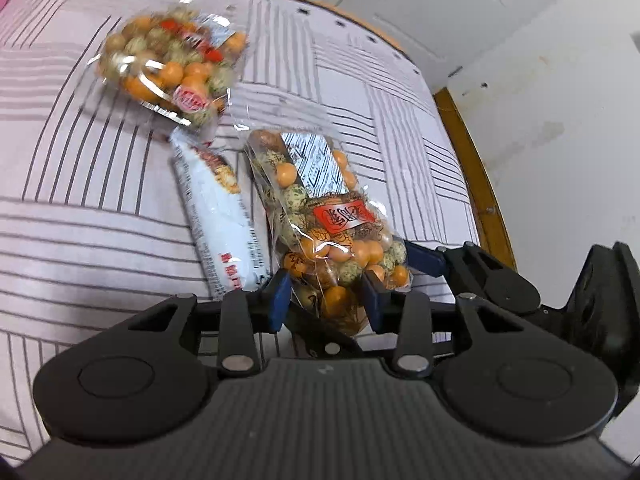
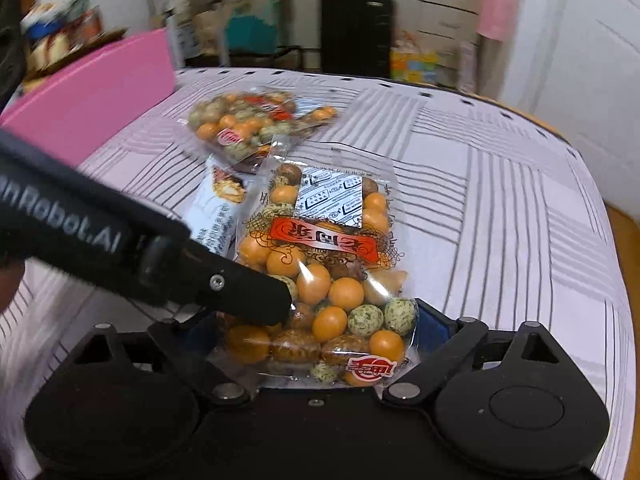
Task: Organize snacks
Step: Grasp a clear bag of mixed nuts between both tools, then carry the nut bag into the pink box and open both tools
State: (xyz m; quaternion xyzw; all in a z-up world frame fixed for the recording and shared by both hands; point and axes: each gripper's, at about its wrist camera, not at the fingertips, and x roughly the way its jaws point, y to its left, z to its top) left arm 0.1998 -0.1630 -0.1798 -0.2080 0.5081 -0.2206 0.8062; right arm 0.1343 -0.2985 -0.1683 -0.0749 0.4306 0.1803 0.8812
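Observation:
A clear bag of orange and green coated nuts with a red label lies on the striped sheet. My left gripper is shut on its near end, blue pads pressing both sides. In the right wrist view a left finger reaches in over the bag. My right gripper stands wide open with the same bag between its jaws. Its right pad sits at the bag's edge, and its left pad is hidden. A second nut bag and a white packet lie beyond.
A pink box stands at the sheet's far left. A wooden frame edges the sheet on the right, with white wall and doors behind it. A black suitcase and cluttered shelves stand beyond the far edge.

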